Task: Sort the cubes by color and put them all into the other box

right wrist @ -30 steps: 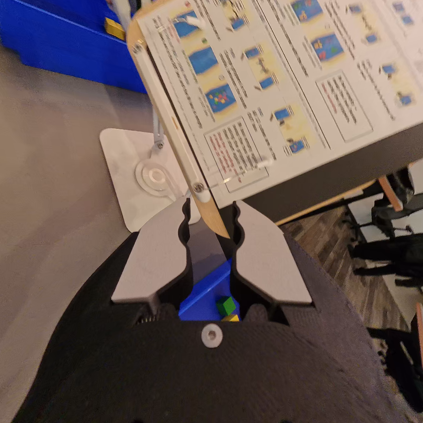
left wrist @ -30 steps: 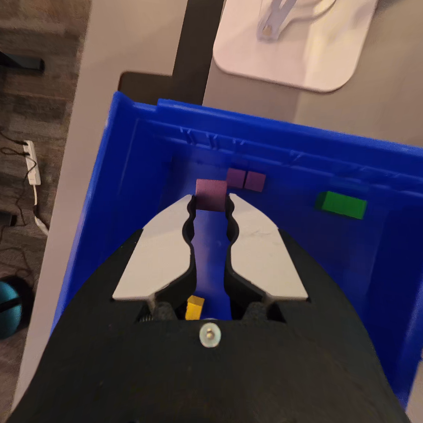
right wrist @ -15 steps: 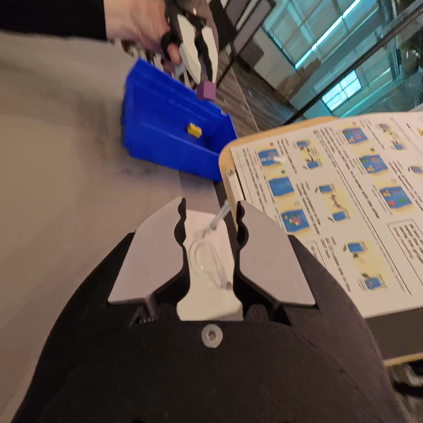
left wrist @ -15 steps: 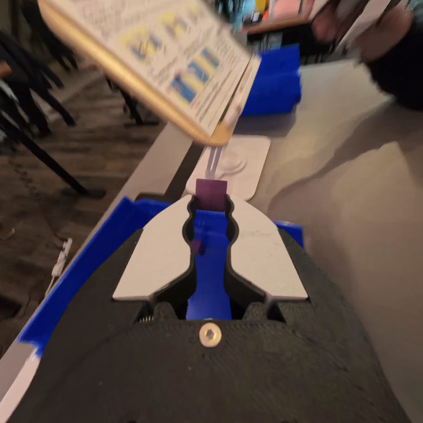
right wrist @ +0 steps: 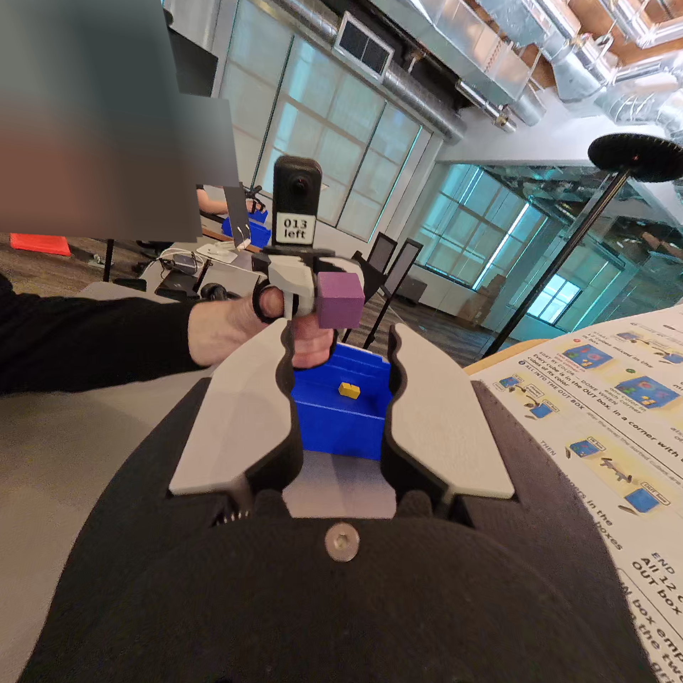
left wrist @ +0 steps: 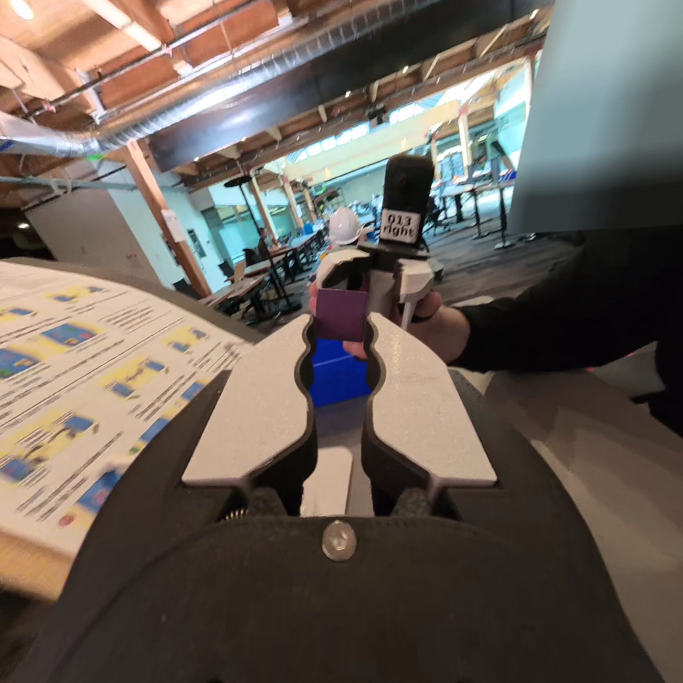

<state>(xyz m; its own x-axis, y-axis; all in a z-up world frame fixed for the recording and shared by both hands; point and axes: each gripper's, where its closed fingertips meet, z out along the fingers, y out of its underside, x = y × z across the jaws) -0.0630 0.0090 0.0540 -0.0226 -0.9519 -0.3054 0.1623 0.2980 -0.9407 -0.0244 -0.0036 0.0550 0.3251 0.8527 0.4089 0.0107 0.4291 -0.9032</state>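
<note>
Purple cube (left wrist: 340, 314) aloft, yellow cube (right wrist: 349, 390) inside blue box (right wrist: 340, 428).

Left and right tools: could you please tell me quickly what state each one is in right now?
Left tool: closed on the small purple cube, held in the air.
Right tool: open, holding nothing.

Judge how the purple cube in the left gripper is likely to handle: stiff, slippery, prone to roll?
The purple cube probably stays rigid: its edges look straight while pinched in the left gripper. Its matte faces suggest decent grip, not slipperiness. Flat sides make rolling unlikely once set down. It seems light, held by the tips alone, though weight cannot be confirmed.
</note>
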